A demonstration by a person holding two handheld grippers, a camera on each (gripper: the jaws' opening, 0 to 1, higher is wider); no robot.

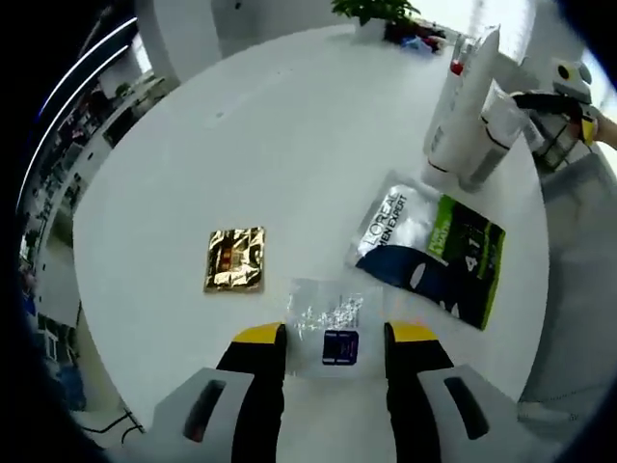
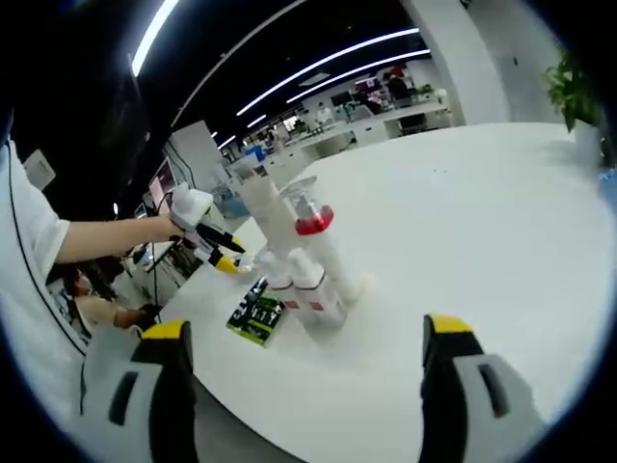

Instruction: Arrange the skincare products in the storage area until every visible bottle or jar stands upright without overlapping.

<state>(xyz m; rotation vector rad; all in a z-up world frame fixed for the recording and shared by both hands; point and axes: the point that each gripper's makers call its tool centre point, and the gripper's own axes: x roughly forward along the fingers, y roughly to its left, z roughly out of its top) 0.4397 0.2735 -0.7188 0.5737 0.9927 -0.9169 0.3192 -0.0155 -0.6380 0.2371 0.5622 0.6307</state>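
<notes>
A cluster of white skincare bottles and tubes [image 1: 469, 116] stands close together at the far right of the round white table [image 1: 289, 125]; one has a red band under a clear cap [image 2: 309, 218]. The cluster [image 2: 307, 275] sits ahead of my right gripper [image 2: 308, 333], which is wide open and holds nothing. My left gripper [image 1: 336, 334] is open low over the table, its jaws on either side of a clear sachet with a blue label [image 1: 326, 313]. A gold foil sachet [image 1: 235, 258] lies to its left, and a L'Oreal Men Expert packet [image 1: 429, 246] lies flat to its right.
The green-and-black packet [image 2: 255, 314] lies just left of the bottles near the table edge. A person's arm [image 2: 96, 241] holds the left gripper [image 2: 207, 234] there. The right gripper [image 1: 569, 92] shows beyond the bottles. A potted plant [image 1: 376, 10] stands at the far rim.
</notes>
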